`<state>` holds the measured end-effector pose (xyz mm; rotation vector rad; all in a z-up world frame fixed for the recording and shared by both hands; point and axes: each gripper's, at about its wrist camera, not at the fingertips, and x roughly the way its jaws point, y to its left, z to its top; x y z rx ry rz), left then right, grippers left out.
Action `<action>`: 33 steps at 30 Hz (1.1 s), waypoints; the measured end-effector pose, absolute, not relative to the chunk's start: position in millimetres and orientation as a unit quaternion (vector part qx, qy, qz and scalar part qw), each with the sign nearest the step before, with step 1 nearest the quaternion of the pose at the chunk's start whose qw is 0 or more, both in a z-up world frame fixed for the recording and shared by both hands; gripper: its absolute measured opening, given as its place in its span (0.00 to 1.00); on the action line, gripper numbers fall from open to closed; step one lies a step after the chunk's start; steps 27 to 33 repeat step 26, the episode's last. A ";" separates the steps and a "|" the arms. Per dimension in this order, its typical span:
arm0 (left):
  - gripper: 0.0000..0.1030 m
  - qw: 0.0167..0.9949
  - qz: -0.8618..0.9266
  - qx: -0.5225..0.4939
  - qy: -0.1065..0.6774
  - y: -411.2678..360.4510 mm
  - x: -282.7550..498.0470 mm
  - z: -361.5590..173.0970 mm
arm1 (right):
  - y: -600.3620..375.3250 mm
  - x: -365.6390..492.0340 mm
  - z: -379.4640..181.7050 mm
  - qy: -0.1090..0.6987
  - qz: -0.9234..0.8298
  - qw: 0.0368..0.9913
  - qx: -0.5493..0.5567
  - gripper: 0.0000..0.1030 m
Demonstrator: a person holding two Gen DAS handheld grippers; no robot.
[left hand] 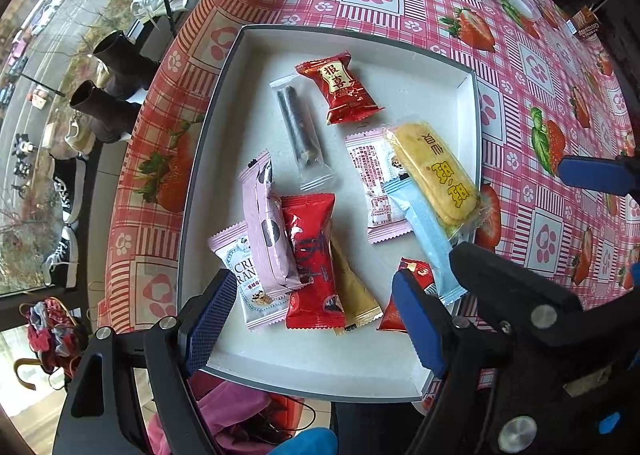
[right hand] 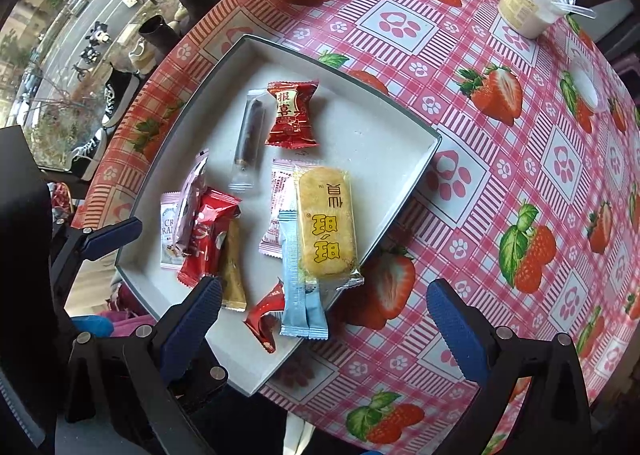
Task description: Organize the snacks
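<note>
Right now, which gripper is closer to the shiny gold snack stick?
Left. The left gripper hangs right over the gold snack stick, jaws open around that pile. The right gripper is off to the side, by the blue packet at the tray edge.

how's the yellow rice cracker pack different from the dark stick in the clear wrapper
The yellow rice cracker pack is broad and flat; the dark stick pack is thin and narrow. The cracker pack lies on other packets and overhangs the tray rim; the stick pack lies alone on the tray floor. The cracker pack bears large yellow characters; the stick pack shows no large print. Both have see-through wrappers and lie in the tray.
</note>
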<state>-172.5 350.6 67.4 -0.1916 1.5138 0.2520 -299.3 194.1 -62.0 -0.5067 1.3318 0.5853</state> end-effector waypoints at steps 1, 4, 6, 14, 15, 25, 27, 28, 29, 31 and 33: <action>0.81 0.715 0.114 -0.088 0.684 350.7 -172.6 67.2 | 194.2 -299.6 -61.8 0.601 0.264 0.718 -0.230 1.00; 0.81 0.713 0.112 -0.092 0.686 350.7 -173.4 66.6 | 194.7 -300.7 -61.0 0.599 0.264 0.720 -0.233 1.00; 0.81 0.712 0.112 -0.093 0.687 350.9 -174.0 66.1 | 194.9 -301.2 -61.0 0.598 0.264 0.720 -0.233 1.00; 0.81 0.710 0.116 -0.090 0.688 350.4 -175.5 65.5 | 195.1 -302.0 -62.6 0.601 0.264 0.718 -0.232 1.00; 0.81 0.710 0.117 -0.090 0.688 350.3 -175.4 65.4 | 195.2 -302.2 -62.6 0.601 0.265 0.718 -0.232 1.00; 0.81 0.722 0.113 -0.096 0.675 351.5 -177.7 68.0 | 195.7 -304.1 -62.9 0.603 0.268 0.715 -0.231 1.00; 0.81 0.722 0.110 -0.098 0.676 351.2 -177.4 68.4 | 196.1 -304.4 -62.9 0.602 0.268 0.715 -0.232 1.00; 0.81 0.722 0.110 -0.098 0.676 351.2 -177.4 68.4 | 196.1 -304.4 -62.9 0.602 0.268 0.715 -0.232 1.00; 0.81 0.722 0.110 -0.098 0.676 351.2 -177.4 68.4 | 196.1 -304.4 -62.9 0.602 0.268 0.715 -0.232 1.00; 0.81 0.722 0.110 -0.098 0.676 351.2 -177.4 68.4 | 196.1 -304.4 -62.9 0.602 0.268 0.715 -0.232 1.00; 0.81 0.722 0.110 -0.098 0.676 351.2 -177.4 68.4 | 196.1 -304.4 -62.9 0.602 0.268 0.715 -0.232 1.00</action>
